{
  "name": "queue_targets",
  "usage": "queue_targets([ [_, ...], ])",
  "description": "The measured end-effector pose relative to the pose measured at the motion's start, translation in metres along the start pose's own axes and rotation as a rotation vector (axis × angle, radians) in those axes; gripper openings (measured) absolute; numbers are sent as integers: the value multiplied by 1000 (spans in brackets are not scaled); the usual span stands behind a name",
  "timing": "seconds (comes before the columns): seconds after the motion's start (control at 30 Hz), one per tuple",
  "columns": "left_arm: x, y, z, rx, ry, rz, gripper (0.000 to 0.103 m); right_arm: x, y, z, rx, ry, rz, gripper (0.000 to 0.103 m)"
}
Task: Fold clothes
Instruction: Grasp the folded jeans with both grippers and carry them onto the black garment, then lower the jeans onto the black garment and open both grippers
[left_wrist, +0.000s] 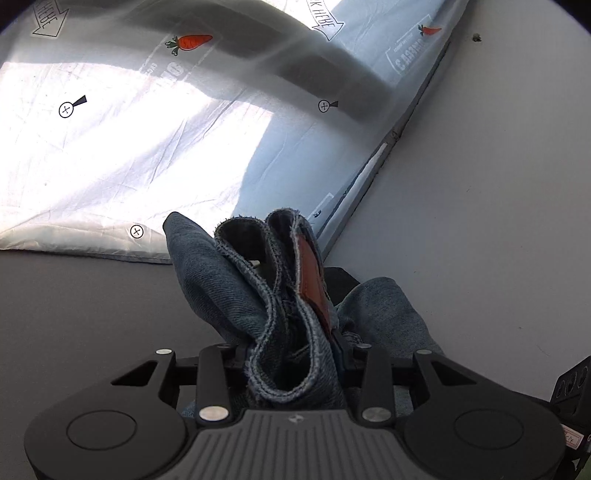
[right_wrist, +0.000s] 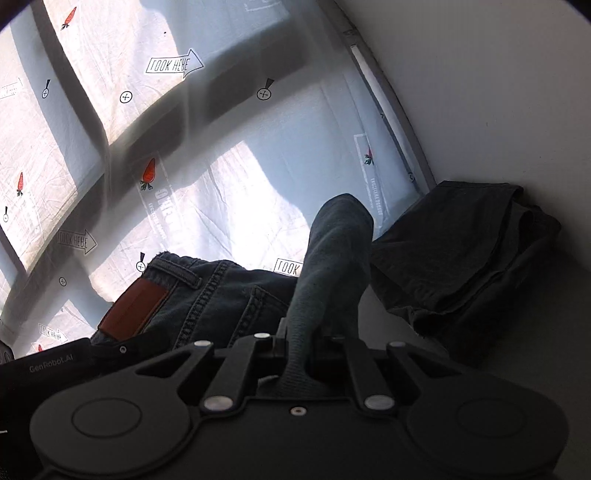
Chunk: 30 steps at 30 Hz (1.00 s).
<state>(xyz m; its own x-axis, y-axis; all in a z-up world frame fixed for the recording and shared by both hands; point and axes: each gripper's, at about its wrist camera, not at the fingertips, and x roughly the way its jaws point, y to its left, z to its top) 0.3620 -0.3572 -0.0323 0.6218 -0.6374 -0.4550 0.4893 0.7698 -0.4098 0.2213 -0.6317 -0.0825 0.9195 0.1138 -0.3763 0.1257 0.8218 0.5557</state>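
the printed bedsheet, white with carrots and "look here" arrows, fills most of both views and is the working surface; sunlight falls on it in bright panes crossed by dark shadow bars. it runs up against a pale wall along a grey strip of mattress edge, so that side is closed off, while the sunlit stretch of sheet ahead of both tools lies open and looks like the natural room for laying the garment flat. a dark folded garment sits against the wall at the sheet's corner, probably parked there as finished, and it narrows the space on the right. the blue jeans are the piece in hand, lifted off the sheet: the left gripper is pinched on the bunched waistband, several layers doubled together with the brown leather patch showing at one side, a hold that seems meant to keep the top edge gathered. the right gripper is closed on a narrow upright fold of the same denim, likely a leg or side seam, with the waistband and patch hanging just to its left. both grips look secure, though the thick left bundle could slip a layer.
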Motion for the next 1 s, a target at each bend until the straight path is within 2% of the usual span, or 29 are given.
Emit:
queue_targets([
  [0.23,109,-61,47,161,60,-110,39,14,-73,48,215,-174,-26,10],
  [0.37,163,-94,75,275,109,-218,39,8,-87,61,238,-268,-70,10],
  [0.5,210,-129,99,416,103,-326,39,15,-98,73,274,-354,-121,10],
  [0.63,262,-137,109,496,103,-383,41,34,-102,80,186,-421,-260,10],
  [0.7,306,-124,110,480,141,-368,45,53,-107,77,134,-380,-379,14],
  [0.73,328,-116,104,478,164,-335,48,68,-114,73,110,-319,-443,14],
  [0.83,404,-82,68,478,313,-151,48,102,-134,49,58,-169,-606,18],
  [0.87,422,-69,54,474,334,-99,48,112,-139,41,43,-133,-658,20],
  [0.9,437,-53,39,455,334,-68,50,117,-145,35,49,-111,-678,22],
  [0.97,449,-26,26,357,326,-90,69,119,-160,33,118,-102,-670,26],
  [1.0,453,-14,24,290,327,-102,75,121,-166,33,155,-98,-669,28],
])
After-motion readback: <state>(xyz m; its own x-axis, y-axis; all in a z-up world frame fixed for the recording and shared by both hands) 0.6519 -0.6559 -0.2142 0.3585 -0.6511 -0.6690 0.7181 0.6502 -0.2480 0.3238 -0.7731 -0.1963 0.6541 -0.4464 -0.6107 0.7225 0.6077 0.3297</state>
